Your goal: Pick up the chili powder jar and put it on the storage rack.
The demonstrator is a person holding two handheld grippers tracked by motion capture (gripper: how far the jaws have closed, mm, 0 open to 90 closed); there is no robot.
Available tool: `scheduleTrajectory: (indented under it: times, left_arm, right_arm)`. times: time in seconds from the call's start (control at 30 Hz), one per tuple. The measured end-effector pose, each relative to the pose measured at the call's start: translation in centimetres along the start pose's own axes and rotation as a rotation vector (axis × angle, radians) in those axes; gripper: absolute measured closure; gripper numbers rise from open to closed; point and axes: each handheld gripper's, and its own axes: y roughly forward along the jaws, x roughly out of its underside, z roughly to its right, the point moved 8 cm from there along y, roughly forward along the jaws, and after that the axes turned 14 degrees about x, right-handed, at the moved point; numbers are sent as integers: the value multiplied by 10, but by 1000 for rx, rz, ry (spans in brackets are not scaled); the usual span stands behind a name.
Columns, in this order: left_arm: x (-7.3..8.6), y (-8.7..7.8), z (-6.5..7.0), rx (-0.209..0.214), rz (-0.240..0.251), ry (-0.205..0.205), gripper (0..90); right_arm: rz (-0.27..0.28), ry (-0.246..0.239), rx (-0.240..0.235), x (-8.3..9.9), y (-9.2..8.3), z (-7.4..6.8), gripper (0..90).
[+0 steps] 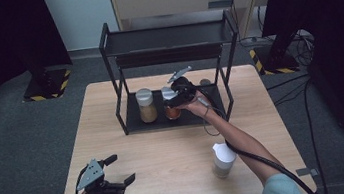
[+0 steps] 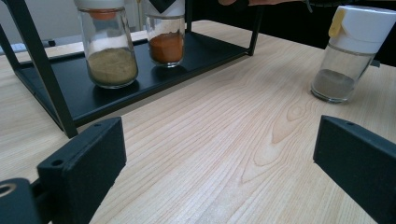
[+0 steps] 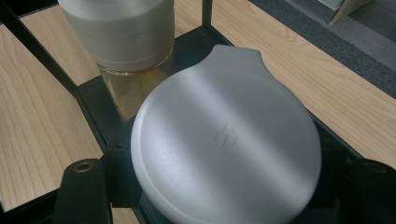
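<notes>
1. Three glass spice jars show in the high view: a white-capped jar of tan powder (image 1: 147, 105) and a white-lidded jar of orange powder (image 1: 172, 108) stand side by side on the bottom shelf of the black metal two-tier rack (image 1: 119, 100), while a white-capped jar of grey-brown powder (image 1: 223, 160) stands alone on the pale wooden table (image 1: 167, 153), near its front right
2. Right gripper (image 1: 180, 96) reaches into the rack over the orange jar, its jaws set on either side of the jar's round white lid (image 3: 226, 140) (in the right gripper view the lid sits between the two black jaws and looks clamped)
3. Left gripper (image 1: 114, 172) sits low at the table's front left corner, jaws spread wide with nothing between them; its own view looks across bare wood toward all three jars
4. Tan jar stands just beside the orange one, apart from the gripper
</notes>
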Motion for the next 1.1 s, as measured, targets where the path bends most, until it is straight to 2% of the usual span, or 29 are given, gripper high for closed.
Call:
scheduleTrajectory:
  times: [0.37,0.67,0.73,0.83,0.93,1.0,1.1]
  left_arm:
    - [0,0,0,1,-1,0,15]
    - [0,1,0,1,-3,1,15]
    - [0,1,0,0,-2,0,15]
    - [0,1,0,2,-3,0,15]
    - [0,1,0,2,-3,-1,15]
    - [0,1,0,1,-4,-1,15]
    - [0,1,0,2,-5,-2,15]
  right_arm:
    - [1,19,-10,6,2,5,311]
    - [1,1,-25,6,2,7,303]
    - [-2,19,-33,7,3,8,286]
    - [-9,15,-25,6,2,9,221]
    - [-9,59,-36,7,-1,13,164]
    - [7,67,-32,7,-4,16,152]
    - [10,50,-18,3,-11,18,149]
